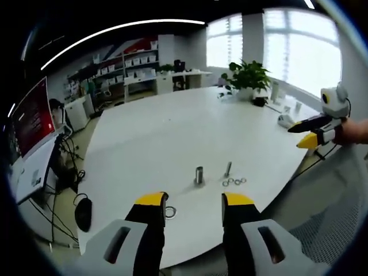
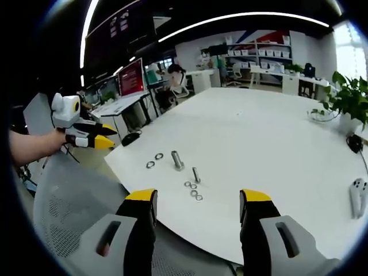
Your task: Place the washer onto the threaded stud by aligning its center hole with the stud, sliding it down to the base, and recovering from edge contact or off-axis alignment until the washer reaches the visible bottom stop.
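The left claw (image 1: 195, 201) is held open above the near edge of the white bench (image 1: 172, 132), its jaws well apart and nothing gripped; the right claw (image 2: 198, 198) is likewise held open and empty over the bench edge. On the bench, the threaded stud (image 1: 228, 168) is seen standing upright beside a short metal cylinder (image 1: 199, 175), with a cluster of loose washers (image 1: 234, 182) lying flat just beside the stud's base and a separate washer (image 1: 170, 213) lying close to the left jaw tip. A potted plant (image 1: 248, 77) is noted at the far side of the bench.
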Motion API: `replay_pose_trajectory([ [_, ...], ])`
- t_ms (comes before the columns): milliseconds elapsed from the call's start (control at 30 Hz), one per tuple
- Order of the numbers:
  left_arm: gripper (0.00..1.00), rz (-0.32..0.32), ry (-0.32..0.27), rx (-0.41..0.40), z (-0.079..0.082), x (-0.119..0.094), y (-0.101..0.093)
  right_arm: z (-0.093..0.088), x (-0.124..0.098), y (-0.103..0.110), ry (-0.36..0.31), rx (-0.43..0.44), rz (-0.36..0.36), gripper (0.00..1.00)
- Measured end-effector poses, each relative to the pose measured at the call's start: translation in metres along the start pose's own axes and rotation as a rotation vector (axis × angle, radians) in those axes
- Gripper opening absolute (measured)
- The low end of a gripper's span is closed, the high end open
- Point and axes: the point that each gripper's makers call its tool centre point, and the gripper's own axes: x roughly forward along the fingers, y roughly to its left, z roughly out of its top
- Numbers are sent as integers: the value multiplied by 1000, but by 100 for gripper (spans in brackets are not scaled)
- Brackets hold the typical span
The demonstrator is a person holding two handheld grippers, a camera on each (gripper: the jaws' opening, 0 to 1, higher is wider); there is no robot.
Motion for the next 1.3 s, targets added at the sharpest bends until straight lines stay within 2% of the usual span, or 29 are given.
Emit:
replay_pose_trajectory([
  [233, 37, 2, -2, -13, 0, 0, 2, -1, 1, 1, 5, 3, 1, 60],
  [333, 36, 3, -26, -3, 5, -2, 2, -2, 1, 1, 10, 0, 3, 61],
  [633, 37, -10, -12, -8, 4, 1, 0, -2, 1, 0, 10, 3, 2, 61],
  [933, 38, 0, -30, -13, 9, 1, 2, -3, 1, 0, 19, 7, 4, 61],
  [1167, 37, -9, 14, 1, 9, 11, 5, -3, 1, 1, 17, -7, 5, 61],
  [1233, 36, -12, 45, -9, 8, 18, 7, -3, 1, 0, 17, -1, 2, 61],
  [1300, 35, -16, 100, -26, 1, 28, 9, -3, 1, -1, 15, 3, -1, 61],
])
